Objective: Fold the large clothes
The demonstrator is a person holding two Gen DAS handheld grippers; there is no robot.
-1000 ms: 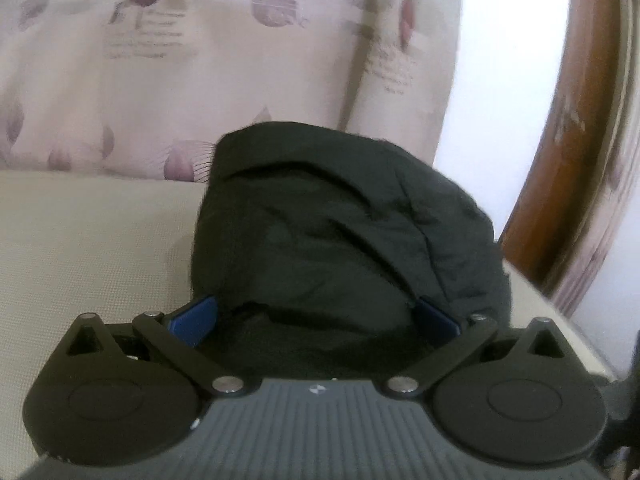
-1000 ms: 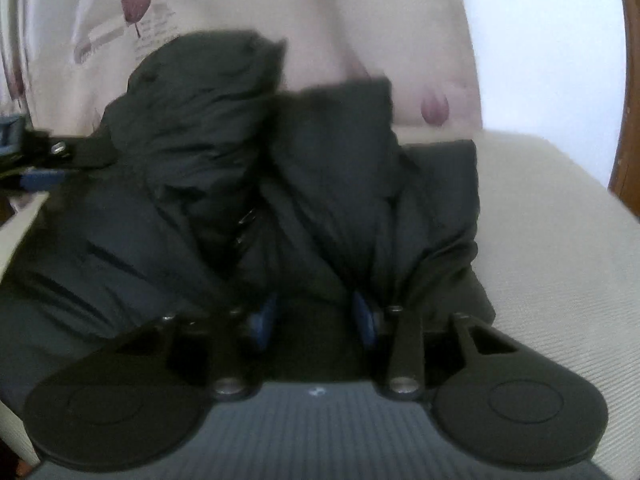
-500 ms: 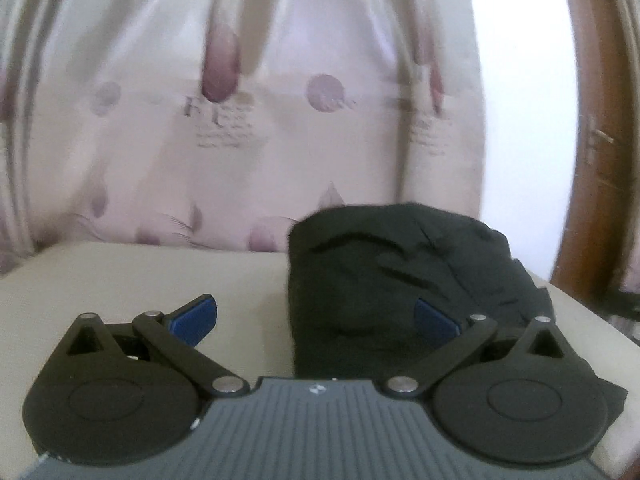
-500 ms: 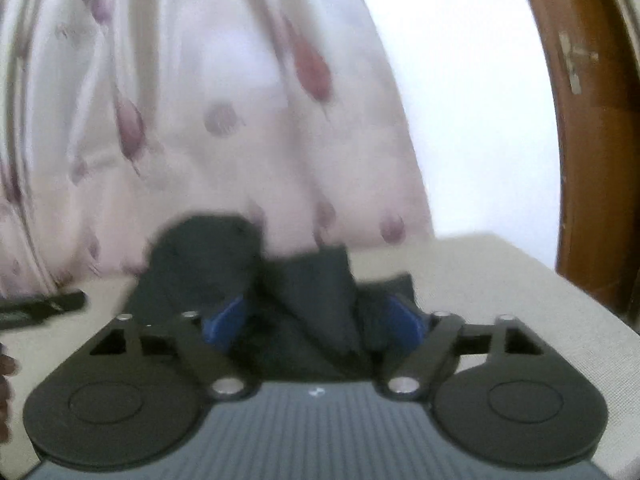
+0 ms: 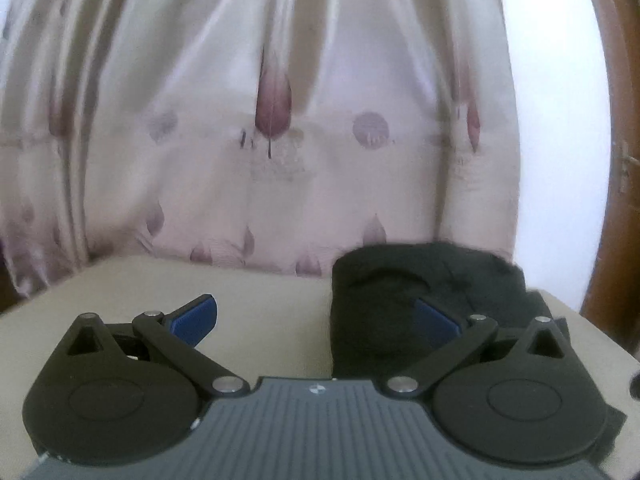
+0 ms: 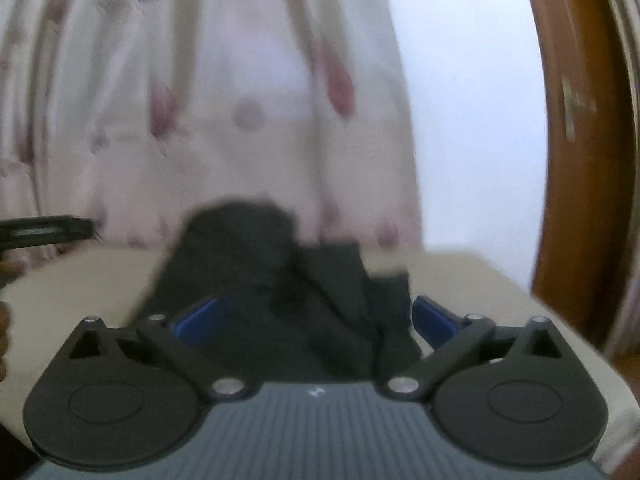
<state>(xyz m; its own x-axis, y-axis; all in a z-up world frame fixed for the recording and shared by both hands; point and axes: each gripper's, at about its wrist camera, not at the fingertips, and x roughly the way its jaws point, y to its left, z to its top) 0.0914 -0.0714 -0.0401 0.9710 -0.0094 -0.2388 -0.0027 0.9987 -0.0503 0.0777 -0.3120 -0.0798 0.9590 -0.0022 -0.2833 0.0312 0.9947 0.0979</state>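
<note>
A black garment (image 5: 424, 284) lies bunched in a folded heap on the beige cushioned surface (image 5: 260, 304), at the right in the left wrist view. In the right wrist view the garment (image 6: 280, 280) lies straight ahead. My left gripper (image 5: 316, 320) is open and empty, its blue pads (image 5: 196, 316) wide apart, pulled back from the heap. My right gripper (image 6: 316, 318) is open and empty too, its pads (image 6: 434, 318) spread either side of the garment's near edge, raised above it.
A pale curtain with purple tulip prints (image 5: 272, 120) hangs behind the surface. A white wall (image 6: 472, 100) and a brown wooden door frame (image 6: 576, 140) stand at the right. The left gripper's black edge (image 6: 44, 232) shows at the far left of the right wrist view.
Both grippers have drawn back and lifted away from the garment. The right gripper opened and let the cloth go; the heap now sits lower and farther off in both views.
</note>
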